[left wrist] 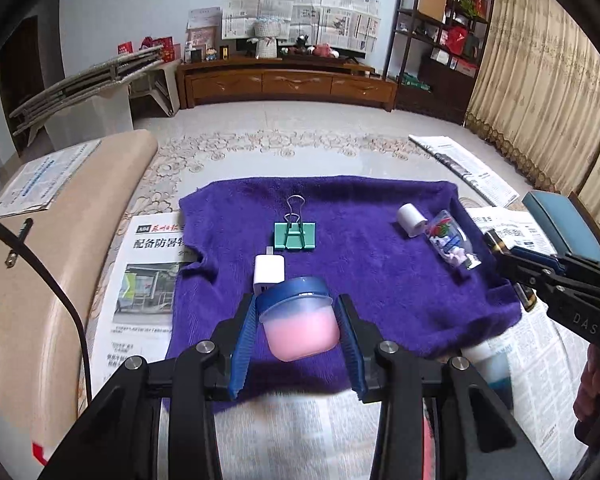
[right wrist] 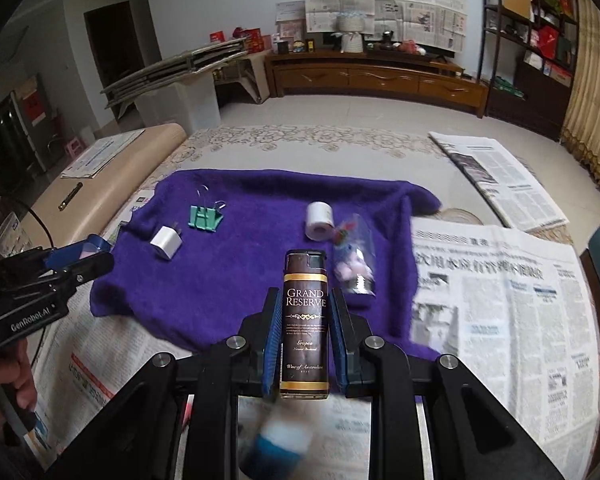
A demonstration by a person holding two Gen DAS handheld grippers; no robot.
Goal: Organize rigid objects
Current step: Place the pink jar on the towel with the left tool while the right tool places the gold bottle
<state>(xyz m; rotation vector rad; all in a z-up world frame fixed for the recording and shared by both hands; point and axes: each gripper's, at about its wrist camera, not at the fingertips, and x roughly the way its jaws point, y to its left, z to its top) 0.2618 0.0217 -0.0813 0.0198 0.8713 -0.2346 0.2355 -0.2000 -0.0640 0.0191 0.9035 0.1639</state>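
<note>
Left gripper [left wrist: 298, 320] is clamping a pink jar [left wrist: 300, 322]; right gripper [right wrist: 305, 334] is gripping a brown lighter [right wrist: 305, 320] above the purple towel [right wrist: 236, 280].

Purple towel [left wrist: 380, 280]. Mint-green binder clip [left wrist: 296, 235]. White charger [left wrist: 269, 271], white roll [left wrist: 411, 216]. Jar [left wrist: 300, 320]: blue lid, pink contents. Brown lighter [right wrist: 305, 320], gold bands, white lettering.

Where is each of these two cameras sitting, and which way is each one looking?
Left wrist: sits on the left gripper, looking along its fingers at the jar it holds above the purple towel; the right gripper shows at the right edge.
Right wrist: sits on the right gripper, looking along its fingers at the lighter it holds; the left gripper and a hand show at the left.
Shared: towel, binder clip, charger, white roll.
</note>
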